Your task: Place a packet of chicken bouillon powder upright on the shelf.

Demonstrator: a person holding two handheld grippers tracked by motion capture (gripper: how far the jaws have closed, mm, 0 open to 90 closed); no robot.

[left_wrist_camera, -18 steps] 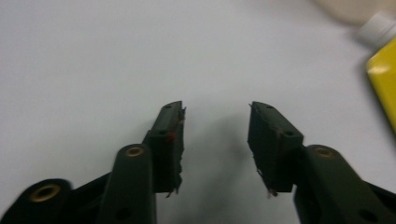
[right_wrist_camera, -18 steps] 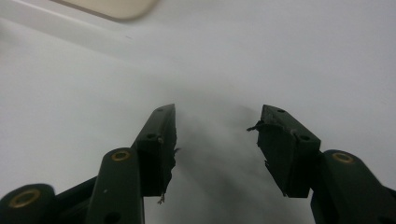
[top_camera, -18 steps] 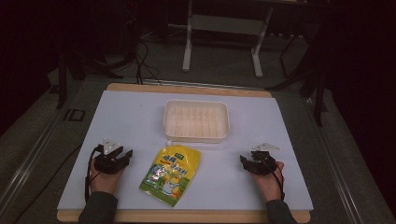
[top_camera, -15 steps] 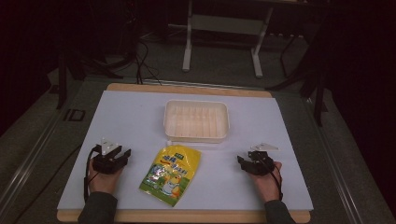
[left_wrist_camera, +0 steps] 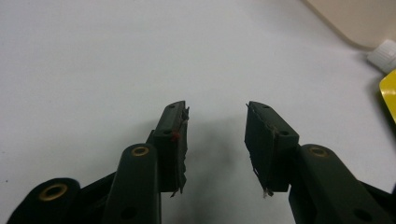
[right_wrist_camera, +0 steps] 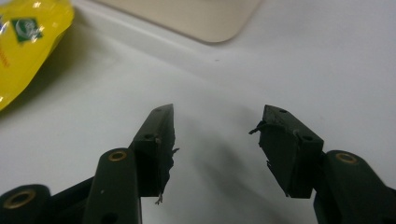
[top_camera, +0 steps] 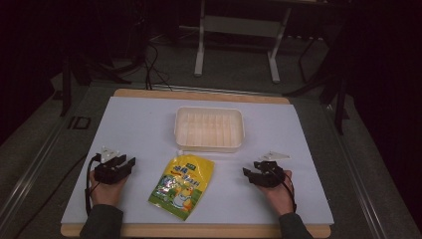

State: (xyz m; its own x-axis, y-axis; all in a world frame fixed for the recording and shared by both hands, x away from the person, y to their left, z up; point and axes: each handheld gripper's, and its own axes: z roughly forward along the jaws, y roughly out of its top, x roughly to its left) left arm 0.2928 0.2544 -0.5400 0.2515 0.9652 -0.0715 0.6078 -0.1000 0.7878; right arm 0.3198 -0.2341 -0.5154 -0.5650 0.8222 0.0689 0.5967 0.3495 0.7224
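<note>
A yellow printed pouch point(top_camera: 182, 185) lies flat on the white table top, its white cap point(top_camera: 178, 152) pointing at the cream plastic tray point(top_camera: 209, 148) behind it. My left gripper point(top_camera: 127, 162) rests on the table left of the pouch, open with nothing between its fingers point(left_wrist_camera: 215, 112). The pouch's edge point(left_wrist_camera: 389, 91) and the cap point(left_wrist_camera: 384, 53) sit far right in the left gripper view. My right gripper point(top_camera: 250, 172) lies right of the pouch, open and empty point(right_wrist_camera: 217, 116), with the pouch point(right_wrist_camera: 28, 42) at the upper left of its view and a gap of bare table between.
The tray point(right_wrist_camera: 196, 16) looks empty and stands at the table's middle back. The white table top point(top_camera: 139, 124) has a wooden border, with dark floor, cables and a metal stand point(top_camera: 236, 45) beyond the far edge.
My right gripper has slid a little to the left, toward the pouch. The left gripper, pouch and tray have stayed where they were.
</note>
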